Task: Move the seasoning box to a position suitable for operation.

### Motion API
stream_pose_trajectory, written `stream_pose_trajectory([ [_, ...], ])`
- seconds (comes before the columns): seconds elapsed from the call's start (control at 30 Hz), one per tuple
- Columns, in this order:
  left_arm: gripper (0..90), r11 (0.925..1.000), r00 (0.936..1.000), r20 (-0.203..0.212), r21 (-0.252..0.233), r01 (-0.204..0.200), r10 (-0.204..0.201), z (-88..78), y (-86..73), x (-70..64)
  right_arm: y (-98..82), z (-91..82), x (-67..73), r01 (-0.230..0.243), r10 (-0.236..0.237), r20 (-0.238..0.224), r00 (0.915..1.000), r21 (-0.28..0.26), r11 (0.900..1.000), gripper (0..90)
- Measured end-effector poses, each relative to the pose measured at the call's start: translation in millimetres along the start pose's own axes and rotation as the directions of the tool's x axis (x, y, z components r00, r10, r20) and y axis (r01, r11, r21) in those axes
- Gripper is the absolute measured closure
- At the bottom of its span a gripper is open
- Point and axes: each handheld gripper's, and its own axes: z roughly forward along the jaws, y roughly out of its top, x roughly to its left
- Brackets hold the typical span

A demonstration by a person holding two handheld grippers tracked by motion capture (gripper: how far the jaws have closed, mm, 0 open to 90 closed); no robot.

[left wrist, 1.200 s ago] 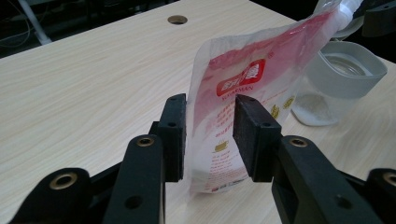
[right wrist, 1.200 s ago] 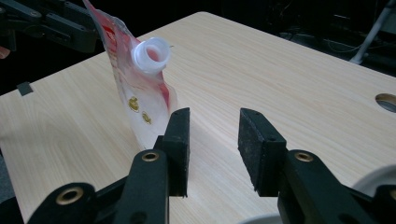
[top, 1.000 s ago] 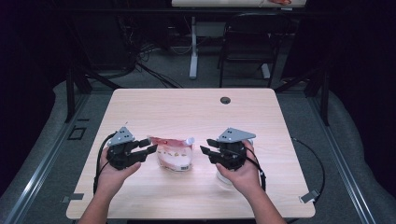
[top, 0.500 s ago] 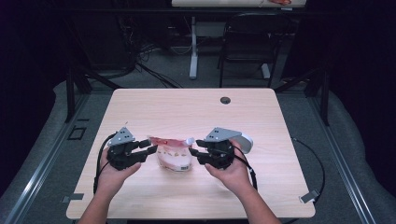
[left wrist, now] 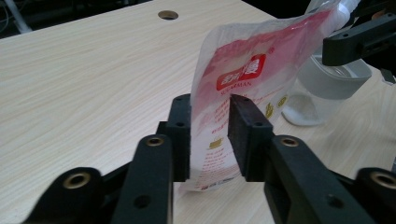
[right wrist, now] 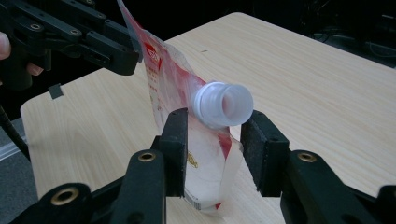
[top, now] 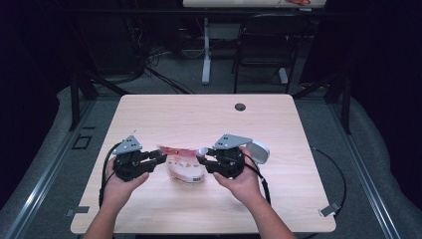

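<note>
Your pouch [top: 184,164], a red-and-white refill bag with a spout, stands near the middle of the near half of the table [top: 199,114], between your two hands. Your left gripper [top: 158,158] has just been closing, and its jaws now pinch the pouch's flat edge. Your right gripper [top: 203,162] stands fairly wide, its jaws flanking the white screw cap [right wrist: 223,105]; whether the pads actually touch the cap or neck you cannot tell. Just behind the pouch on its right side sits a clear container with a grey-white lid [top: 258,151], close to your right hand. A dark cable hole [top: 240,106] lies well beyond the pouch, toward the far edge. The left gripper view adds the printed label [left wrist: 240,72] and the container's clear wall [left wrist: 322,88]; the right gripper view adds the cap's open-looking round face.
</note>
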Motion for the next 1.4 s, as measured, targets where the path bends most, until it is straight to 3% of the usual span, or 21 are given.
stream_pose_trajectory([
  [0.43,90.0,0.9992,0.9991,-0.018,-0.004,-0.039,0.039,-3.9,3.1,-5.7,-0.2,-2.8,0.2,0.028,-0.028,0.014,0.9995,0.012,1.0,64.3],
  [1.4,90.0,0.9966,0.9953,0.053,0.007,-0.082,0.081,4.5,5.6,-25.8,-11.2,-30.6,-1.9,0.053,-0.054,0.034,0.998,0.025,0.998,65.0],
])
